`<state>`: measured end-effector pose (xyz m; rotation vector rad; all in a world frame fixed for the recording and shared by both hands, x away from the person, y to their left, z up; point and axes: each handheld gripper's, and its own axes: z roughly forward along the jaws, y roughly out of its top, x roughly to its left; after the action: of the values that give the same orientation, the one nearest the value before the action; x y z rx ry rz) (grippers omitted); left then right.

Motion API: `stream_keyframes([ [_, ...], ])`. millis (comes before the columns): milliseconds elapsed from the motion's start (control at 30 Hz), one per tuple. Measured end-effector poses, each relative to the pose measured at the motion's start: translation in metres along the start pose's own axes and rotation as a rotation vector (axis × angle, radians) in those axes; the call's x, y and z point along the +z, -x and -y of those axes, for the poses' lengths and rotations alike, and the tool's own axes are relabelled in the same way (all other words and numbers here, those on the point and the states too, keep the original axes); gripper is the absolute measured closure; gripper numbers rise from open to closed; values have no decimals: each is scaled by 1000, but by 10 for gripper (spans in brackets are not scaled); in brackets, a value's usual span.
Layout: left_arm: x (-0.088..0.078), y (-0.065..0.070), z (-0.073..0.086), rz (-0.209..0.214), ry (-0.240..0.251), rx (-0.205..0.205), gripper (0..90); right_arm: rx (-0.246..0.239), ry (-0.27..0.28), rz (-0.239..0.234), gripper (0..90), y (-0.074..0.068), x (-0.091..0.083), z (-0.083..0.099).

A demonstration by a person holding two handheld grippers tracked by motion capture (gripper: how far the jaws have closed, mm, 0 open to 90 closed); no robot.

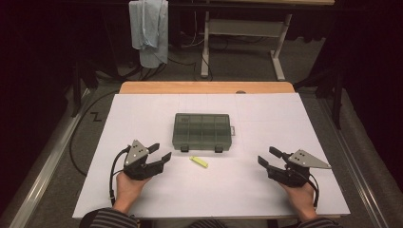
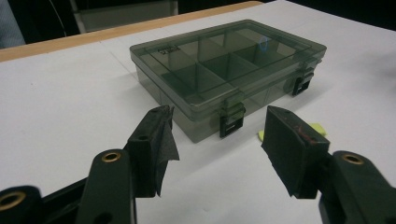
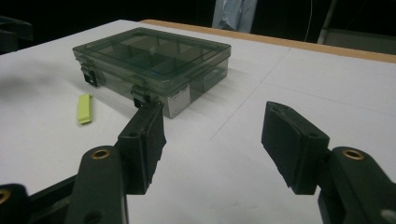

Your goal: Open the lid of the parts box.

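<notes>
On the white tabletop we see, at the left, one left gripper held in a hand, its fingers spread wide with nothing between them, aimed toward the middle of the table. In the left gripper view the box stands just ahead of those fingers, and a bit of the yellow piece peeks out behind the finger on that view's right.

In the middle stands one compartment box, smoky grey-green and see-through, lid shut. It has two dark latches on the side that faces us. Through the lid we make out partition walls dividing it into several compartments in two rows; we cannot count them exactly. Every compartment we can look into appears bare. The box's long axis runs left to right across the tabletop.

Just in front of the box, apart from it, lies one small yellow piece, flat on the tabletop. It is oblong; its long axis runs on a slant, the left end nearer the box and the right end nearer us. It sits between the two grippers, closer to the left one, and neither touches it.

At the right, one right gripper rests in the other hand, fingers likewise parted and gripping nothing, pointing inward toward the box. Striped sleeves show at the near edge.
</notes>
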<state>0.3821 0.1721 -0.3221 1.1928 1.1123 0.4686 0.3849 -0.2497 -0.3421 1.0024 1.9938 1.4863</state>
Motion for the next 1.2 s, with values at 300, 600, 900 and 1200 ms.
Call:
stream_keyframes([
  [300,6,0,2,5,-10,8,426,23,-19,-13,425,0,12,-2],
  [600,9,-1,2,9,-14,11,426,30,-23,-12,425,0,21,-3],
  [900,12,-1,3,13,-18,8,426,19,-15,-18,436,-1,27,-4],
  [1200,13,-2,2,12,-12,-5,425,21,-23,-22,437,-2,32,-4],
])
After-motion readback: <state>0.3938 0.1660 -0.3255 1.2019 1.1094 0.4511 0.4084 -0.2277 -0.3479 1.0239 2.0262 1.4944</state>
